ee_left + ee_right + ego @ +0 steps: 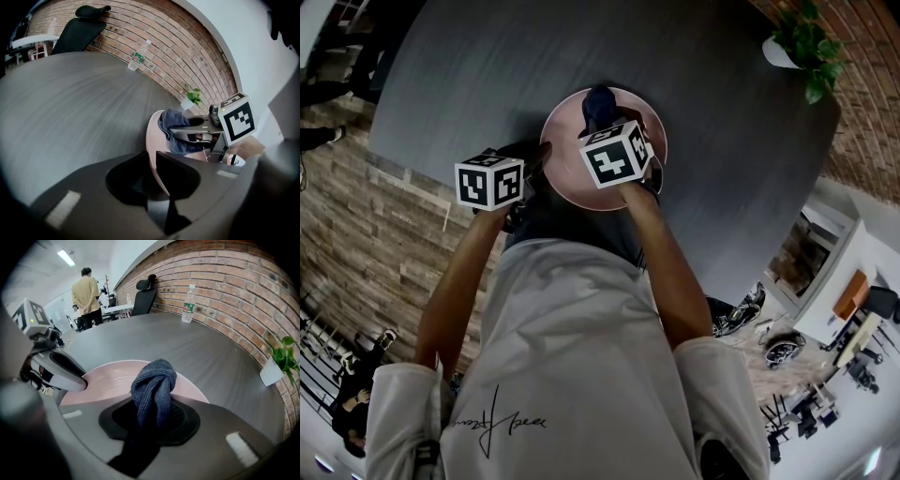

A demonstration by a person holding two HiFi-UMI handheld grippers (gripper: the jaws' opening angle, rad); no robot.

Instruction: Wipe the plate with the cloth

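Note:
A pink plate (pixel 572 169) lies on the dark round table (pixel 469 84), close to the near edge. My left gripper (pixel 536 161) is shut on the plate's left rim; in the left gripper view the rim (pixel 153 140) passes between its jaws (pixel 152 174). My right gripper (pixel 600 111) is over the plate, shut on a bunched dark blue cloth (pixel 598 101). In the right gripper view the cloth (pixel 154 387) sticks out from between the jaws (pixel 152 416) and rests on the plate (pixel 105 380). The cloth (pixel 172 125) also shows in the left gripper view.
A potted plant (pixel 806 42) stands at the table's far right edge. A water bottle (pixel 188 304) stands near the brick wall, with a black office chair (pixel 77 28) beyond it. A person (pixel 86 295) stands far behind the table.

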